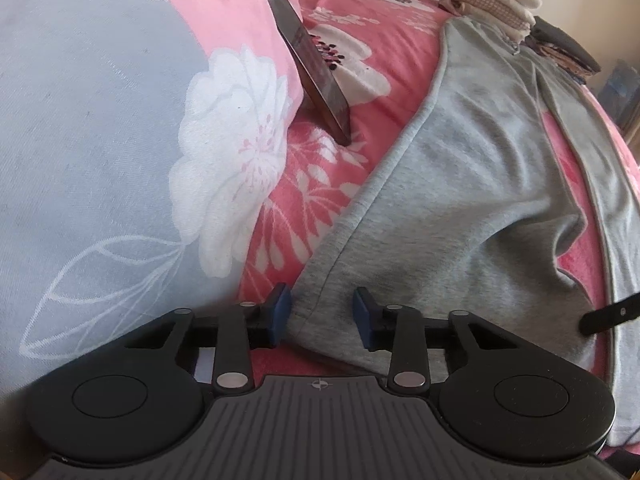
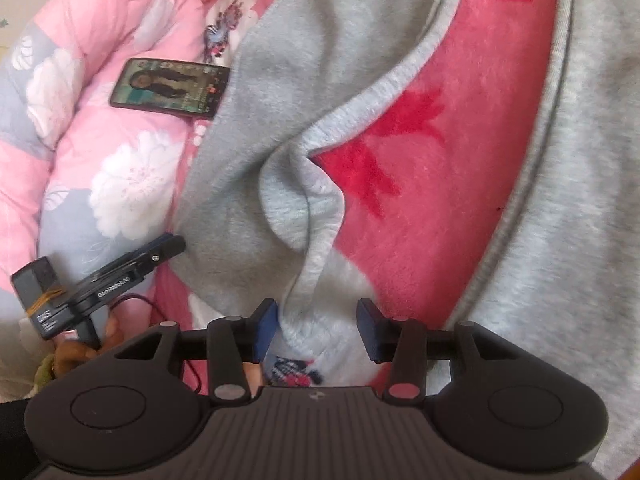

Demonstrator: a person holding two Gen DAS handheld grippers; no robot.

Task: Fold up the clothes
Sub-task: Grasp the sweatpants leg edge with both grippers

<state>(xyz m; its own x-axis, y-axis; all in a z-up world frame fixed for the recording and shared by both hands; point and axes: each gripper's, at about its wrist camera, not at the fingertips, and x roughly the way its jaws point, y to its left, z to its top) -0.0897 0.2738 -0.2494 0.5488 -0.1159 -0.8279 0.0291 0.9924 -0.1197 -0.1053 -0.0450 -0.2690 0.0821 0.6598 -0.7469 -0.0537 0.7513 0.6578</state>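
Grey trousers (image 1: 460,184) between spread jaws (both grippers)

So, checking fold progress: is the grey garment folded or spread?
Spread: the grey garment lies rumpled over the pink blanket, no neat fold visible.

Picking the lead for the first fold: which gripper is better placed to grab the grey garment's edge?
Probably the left gripper: its open jaws straddle the flat hem of the grey garment. The right gripper, also open, faces only a bunched ridge of cloth, a messier grip.
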